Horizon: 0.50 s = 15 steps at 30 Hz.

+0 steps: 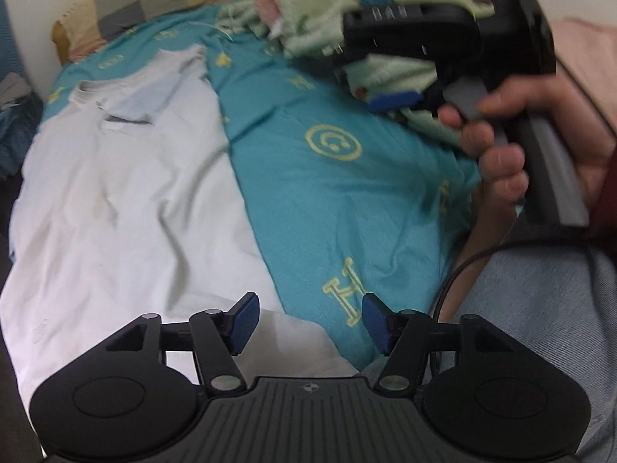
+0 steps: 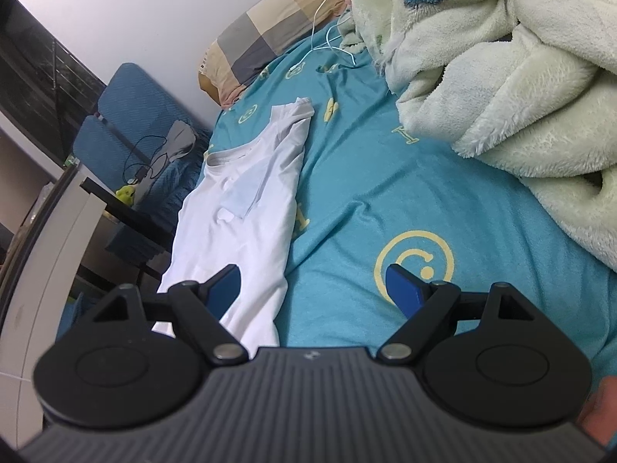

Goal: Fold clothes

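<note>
White t-shirt (image 1: 127, 193) lying flat-ish on teal bed sheet (image 1: 327, 200), left side of bed. Left gripper (image 1: 308, 324) hanging over its near hem, jaws apart, nothing between. Right gripper (image 2: 314, 289) sitting wide open, gripping nothing.

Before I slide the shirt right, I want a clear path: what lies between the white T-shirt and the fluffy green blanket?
Only bare teal bedsheet separates the white T-shirt from the fluffy green blanket; the right wrist view shows it best.
</note>
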Each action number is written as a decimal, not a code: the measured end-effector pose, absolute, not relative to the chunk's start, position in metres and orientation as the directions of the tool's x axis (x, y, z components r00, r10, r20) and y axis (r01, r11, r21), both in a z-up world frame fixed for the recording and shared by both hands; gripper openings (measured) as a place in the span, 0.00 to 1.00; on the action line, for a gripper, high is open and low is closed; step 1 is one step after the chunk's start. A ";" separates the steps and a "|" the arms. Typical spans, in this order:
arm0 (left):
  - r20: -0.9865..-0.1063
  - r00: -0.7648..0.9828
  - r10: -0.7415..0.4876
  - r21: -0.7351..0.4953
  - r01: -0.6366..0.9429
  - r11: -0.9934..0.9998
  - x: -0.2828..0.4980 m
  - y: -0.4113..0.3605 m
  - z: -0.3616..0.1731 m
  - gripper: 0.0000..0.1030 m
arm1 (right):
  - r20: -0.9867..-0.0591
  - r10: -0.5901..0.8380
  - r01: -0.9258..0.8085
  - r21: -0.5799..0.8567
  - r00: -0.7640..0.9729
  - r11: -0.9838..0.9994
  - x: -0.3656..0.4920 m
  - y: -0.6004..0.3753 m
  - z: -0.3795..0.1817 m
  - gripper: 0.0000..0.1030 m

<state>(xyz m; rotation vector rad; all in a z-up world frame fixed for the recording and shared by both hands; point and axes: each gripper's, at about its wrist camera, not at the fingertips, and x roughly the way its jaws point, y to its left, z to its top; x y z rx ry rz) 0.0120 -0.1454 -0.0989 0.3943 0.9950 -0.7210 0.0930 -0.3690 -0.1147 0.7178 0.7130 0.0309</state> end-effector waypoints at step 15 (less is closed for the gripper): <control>-0.922 0.224 -0.314 -0.092 0.663 0.743 0.030 -0.129 -0.146 0.26 | -0.513 0.415 0.174 0.761 0.751 0.625 0.172 -0.362 -0.113 0.82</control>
